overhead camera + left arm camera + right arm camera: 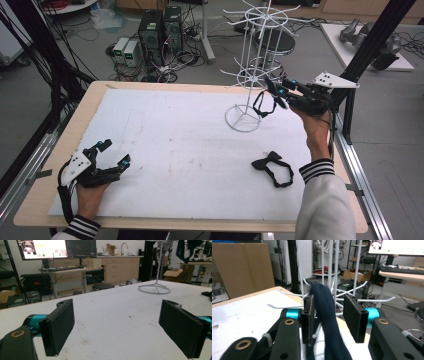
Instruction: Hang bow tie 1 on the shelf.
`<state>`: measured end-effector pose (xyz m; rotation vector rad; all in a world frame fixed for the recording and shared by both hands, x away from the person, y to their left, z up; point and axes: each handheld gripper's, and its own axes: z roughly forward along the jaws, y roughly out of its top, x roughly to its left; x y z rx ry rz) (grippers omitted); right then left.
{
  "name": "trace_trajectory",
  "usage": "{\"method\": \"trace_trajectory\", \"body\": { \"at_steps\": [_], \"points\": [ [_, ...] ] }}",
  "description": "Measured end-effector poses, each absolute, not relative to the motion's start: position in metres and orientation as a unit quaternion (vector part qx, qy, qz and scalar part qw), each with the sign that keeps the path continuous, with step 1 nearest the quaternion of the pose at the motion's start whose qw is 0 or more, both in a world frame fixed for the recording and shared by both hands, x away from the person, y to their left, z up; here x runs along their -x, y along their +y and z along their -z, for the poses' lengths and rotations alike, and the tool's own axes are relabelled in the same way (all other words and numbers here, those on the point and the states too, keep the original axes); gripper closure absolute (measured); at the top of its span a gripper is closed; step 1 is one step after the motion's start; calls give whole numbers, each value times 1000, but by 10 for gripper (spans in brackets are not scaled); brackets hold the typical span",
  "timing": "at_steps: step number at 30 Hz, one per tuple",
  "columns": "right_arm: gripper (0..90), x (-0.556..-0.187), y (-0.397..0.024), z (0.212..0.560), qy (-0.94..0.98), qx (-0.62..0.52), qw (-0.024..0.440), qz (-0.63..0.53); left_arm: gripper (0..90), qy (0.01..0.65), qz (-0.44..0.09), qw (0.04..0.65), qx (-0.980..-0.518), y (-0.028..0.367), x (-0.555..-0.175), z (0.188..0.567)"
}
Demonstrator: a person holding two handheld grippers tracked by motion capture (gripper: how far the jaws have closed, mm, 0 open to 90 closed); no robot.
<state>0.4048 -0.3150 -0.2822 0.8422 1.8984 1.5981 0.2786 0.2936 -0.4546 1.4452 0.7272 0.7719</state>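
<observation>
Bow tie (272,167) right of rack (248,75)

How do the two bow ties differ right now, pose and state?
The bow tie at the rack hangs off the table among the prongs of the white wire rack, between the right gripper jaws, which stand apart with a gap on one side. The bow tie on the table lies flat on the white mat, untouched, its strap looped beside it. Both are dark with a strap.

Definitely a research lab: computer towers (160,30) and cable tangles (175,62) on the floor, monitors (56,248) on desks, cardboard boxes (243,268), black aluminium framing (372,40).
</observation>
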Motion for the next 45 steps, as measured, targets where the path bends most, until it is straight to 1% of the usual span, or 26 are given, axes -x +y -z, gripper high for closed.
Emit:
{"method": "trace_trajectory", "body": {
  "at_steps": [1, 5, 6, 8, 11, 13, 14, 17, 18, 20, 22, 24, 28, 37, 45],
  "points": [
    [592, -405, -316, 282, 699, -311, 261, -589, 137, 317, -336, 624, -630, 294, -279, 455],
    [490, -402, -318, 280, 690, -320, 262, -594, 137, 317, -337, 624, -630, 293, -279, 455],
    [451, -402, -318, 280, 688, -322, 266, -594, 137, 316, -337, 624, -630, 293, -279, 455],
    [343, -400, -318, 279, 685, -330, 265, -593, 137, 316, -338, 624, -630, 293, -279, 455],
    [242, -397, -315, 278, 689, -331, 262, -589, 137, 316, -337, 625, -629, 293, -279, 455],
    [139, -392, -312, 277, 687, -332, 266, -589, 137, 316, -337, 625, -629, 293, -279, 455],
    [107, -388, -310, 277, 687, -336, 267, -587, 137, 316, -337, 626, -628, 293, -279, 455],
    [105, -379, -309, 279, 686, -332, 276, -585, 137, 317, -336, 628, -627, 293, -279, 455],
    [85, -375, -310, 279, 683, -334, 276, -588, 137, 317, -335, 628, -627, 294, -279, 455],
    [16, -370, -311, 280, 677, -339, 272, -594, 137, 317, -334, 628, -627, 294, -279, 455],
    [17, -362, -312, 281, 676, -342, 270, -594, 137, 318, -333, 628, -627, 294, -279, 455],
    [17, -355, -313, 280, 680, -335, 280, -589, 137, 319, -331, 631, -626, 295, -279, 455],
    [17, -344, -314, 284, 684, -328, 272, -592, 137, 315, -332, 632, -625, 295, -279, 455],
    [17, -328, -307, 300, 704, -311, 263, -583, 137, 320, -329, 632, -625, 295, -280, 455],
    [17, -316, -312, 320, 705, -321, 253, -580, 137, 322, -328, 631, -625, 295, -280, 455]
  ]
}}
